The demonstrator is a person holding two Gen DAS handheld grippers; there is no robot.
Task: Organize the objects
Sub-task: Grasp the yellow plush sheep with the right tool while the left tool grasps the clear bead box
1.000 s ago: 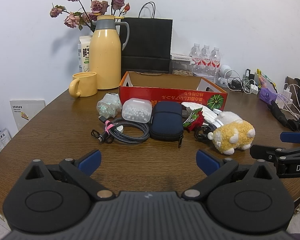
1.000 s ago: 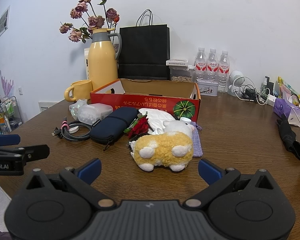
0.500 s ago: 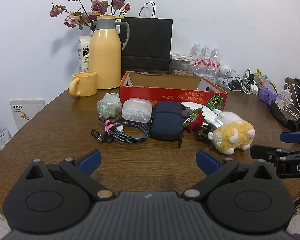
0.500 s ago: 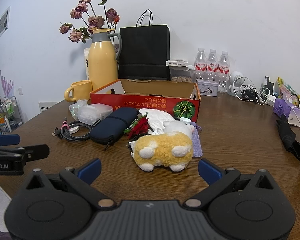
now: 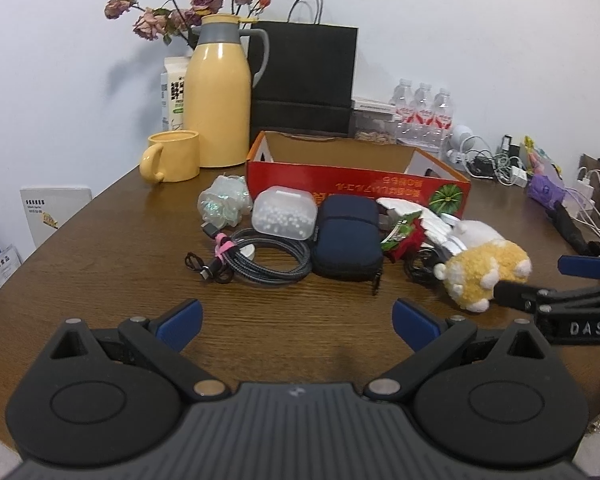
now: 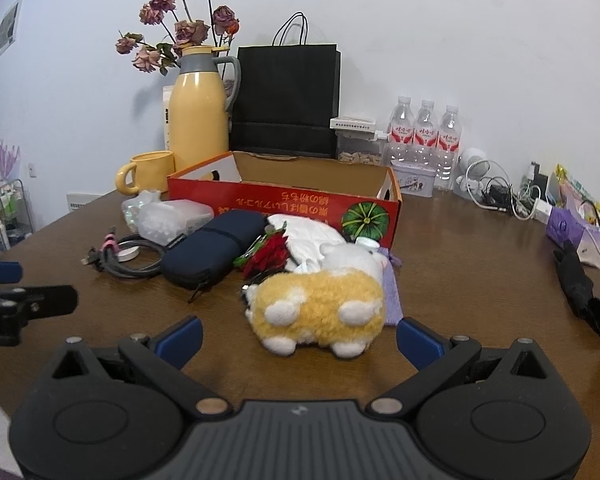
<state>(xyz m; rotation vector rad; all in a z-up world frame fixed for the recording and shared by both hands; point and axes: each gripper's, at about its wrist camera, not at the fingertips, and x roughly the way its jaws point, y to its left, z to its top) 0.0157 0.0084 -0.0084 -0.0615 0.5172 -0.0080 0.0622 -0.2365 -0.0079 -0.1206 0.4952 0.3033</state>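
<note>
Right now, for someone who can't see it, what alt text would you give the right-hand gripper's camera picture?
An open right gripper points at a yellow-and-white plush toy lying on a brown wooden table. Behind the toy sit a navy zip pouch, coiled cables and an open red cardboard box. A yellow thermos and mug stand further back.

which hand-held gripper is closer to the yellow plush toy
Right. The right hand-held gripper sits just in front of the yellow plush toy, open and not touching it. The left hand-held gripper is open, farther off, facing the coiled cable.
</note>
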